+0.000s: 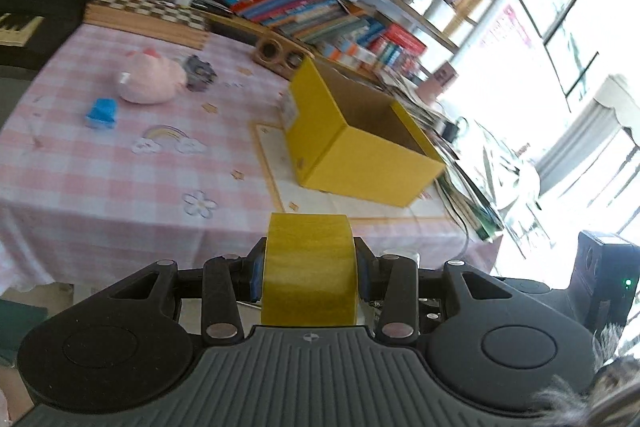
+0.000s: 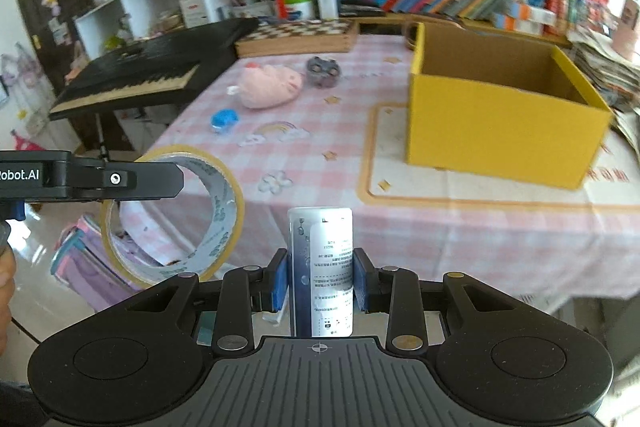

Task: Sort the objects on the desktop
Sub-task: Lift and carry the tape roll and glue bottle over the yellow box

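L gripper (image 1: 309, 267) w/ 1 tape roll (image 1: 309, 267), R gripper (image 2: 320, 279) w/ 1 bottle (image 2: 321, 267)

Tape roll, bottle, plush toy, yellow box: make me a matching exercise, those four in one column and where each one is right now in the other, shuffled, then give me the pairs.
Things:
1. tape roll
2. white bottle
3. pink plush toy
4. yellow box

Places:
A. lying on the checked tablecloth beside a small grey toy
B. clamped in the left gripper
C. standing open on a paper mat
D. clamped in the right gripper

Pairs: 1-B, 2-D, 3-A, 4-C
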Motion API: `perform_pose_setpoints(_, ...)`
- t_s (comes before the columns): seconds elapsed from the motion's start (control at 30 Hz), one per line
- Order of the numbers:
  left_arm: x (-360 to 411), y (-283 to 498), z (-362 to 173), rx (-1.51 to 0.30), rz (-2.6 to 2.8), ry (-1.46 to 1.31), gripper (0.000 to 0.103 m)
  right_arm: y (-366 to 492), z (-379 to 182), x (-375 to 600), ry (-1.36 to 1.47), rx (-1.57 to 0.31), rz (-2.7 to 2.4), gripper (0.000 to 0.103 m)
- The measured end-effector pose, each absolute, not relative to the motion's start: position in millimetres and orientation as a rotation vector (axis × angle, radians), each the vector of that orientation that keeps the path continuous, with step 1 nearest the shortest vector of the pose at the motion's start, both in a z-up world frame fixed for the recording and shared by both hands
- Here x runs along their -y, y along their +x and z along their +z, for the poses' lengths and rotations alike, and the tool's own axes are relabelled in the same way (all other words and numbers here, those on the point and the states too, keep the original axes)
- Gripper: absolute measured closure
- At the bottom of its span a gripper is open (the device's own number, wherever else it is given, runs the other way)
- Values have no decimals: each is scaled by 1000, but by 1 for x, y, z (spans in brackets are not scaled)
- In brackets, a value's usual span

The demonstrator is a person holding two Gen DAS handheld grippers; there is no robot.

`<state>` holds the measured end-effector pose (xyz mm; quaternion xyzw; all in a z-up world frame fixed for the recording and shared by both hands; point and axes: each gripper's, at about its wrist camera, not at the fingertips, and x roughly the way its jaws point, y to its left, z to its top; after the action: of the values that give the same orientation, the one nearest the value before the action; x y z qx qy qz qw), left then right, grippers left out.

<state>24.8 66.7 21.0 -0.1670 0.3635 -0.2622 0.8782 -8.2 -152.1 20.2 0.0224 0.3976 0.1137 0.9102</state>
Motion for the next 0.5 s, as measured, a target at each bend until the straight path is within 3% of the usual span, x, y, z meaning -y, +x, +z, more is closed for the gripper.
perform_pose_setpoints(0.5, -14, 33, 18, -802, -708, -308, 65, -36, 22, 195, 95, -827, 66, 70)
